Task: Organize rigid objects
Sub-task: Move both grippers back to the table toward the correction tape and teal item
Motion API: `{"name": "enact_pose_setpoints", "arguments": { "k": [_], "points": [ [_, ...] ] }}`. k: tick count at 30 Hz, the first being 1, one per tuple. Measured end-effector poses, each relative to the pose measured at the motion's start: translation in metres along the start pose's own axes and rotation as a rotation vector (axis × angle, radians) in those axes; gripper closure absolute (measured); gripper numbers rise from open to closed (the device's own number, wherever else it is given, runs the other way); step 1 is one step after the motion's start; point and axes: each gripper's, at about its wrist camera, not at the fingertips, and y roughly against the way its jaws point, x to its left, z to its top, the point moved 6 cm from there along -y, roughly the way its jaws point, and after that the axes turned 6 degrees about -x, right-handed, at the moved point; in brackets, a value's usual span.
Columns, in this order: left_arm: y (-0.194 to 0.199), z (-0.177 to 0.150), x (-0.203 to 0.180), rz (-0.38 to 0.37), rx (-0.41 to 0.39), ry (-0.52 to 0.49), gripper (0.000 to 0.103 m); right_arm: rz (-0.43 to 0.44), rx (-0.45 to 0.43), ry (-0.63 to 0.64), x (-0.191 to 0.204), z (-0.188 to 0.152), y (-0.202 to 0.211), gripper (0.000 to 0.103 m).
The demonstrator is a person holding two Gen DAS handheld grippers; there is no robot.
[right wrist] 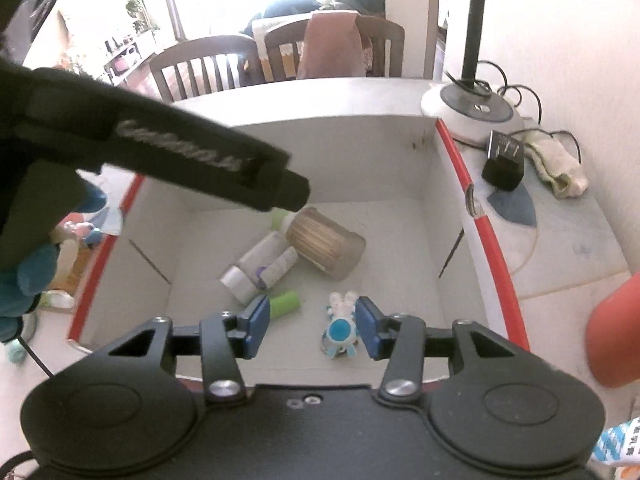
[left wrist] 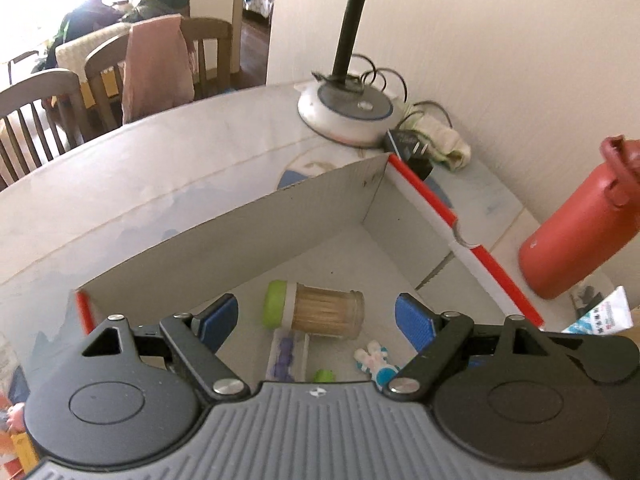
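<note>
A white cardboard box with red rims [left wrist: 424, 196] [right wrist: 472, 184] stands on the table. Inside lie a toothpick jar with a green lid [left wrist: 320, 310] [right wrist: 326, 242], a white tube [left wrist: 286, 354] [right wrist: 260, 262], a small green piece [left wrist: 324, 376] [right wrist: 285, 303] and a blue-and-white bunny figure [left wrist: 376, 362] [right wrist: 340, 326]. My left gripper [left wrist: 316, 320] is open and empty above the box, over the jar. My right gripper [right wrist: 312, 324] is open and empty above the box's near side, the bunny figure just inside its right finger. The left gripper's black body [right wrist: 160, 140] crosses the right wrist view.
A red bottle [left wrist: 580, 224] [right wrist: 616, 332] lies right of the box. A lamp base [left wrist: 346, 110] [right wrist: 472, 114], a black plug [right wrist: 504, 160] and a cloth [right wrist: 556, 168] sit behind the box by the wall. Wooden chairs [right wrist: 208, 64] stand beyond the table.
</note>
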Motion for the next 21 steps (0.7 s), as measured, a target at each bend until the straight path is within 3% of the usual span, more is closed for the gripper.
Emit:
{"name": "enact_pose_setpoints", "arguments": {
  "k": [10, 21],
  "points": [
    [0.068, -0.02, 0.023, 0.001, -0.074, 0.044, 0.017, 0.032, -0.05, 0.016, 0.025, 0.003, 0.03, 0.044],
    [0.148, -0.056, 0.081, 0.066, -0.138, 0.095, 0.017, 0.106, -0.132, 0.023, 0.076, 0.012, 0.055, 0.019]
  ]
}}
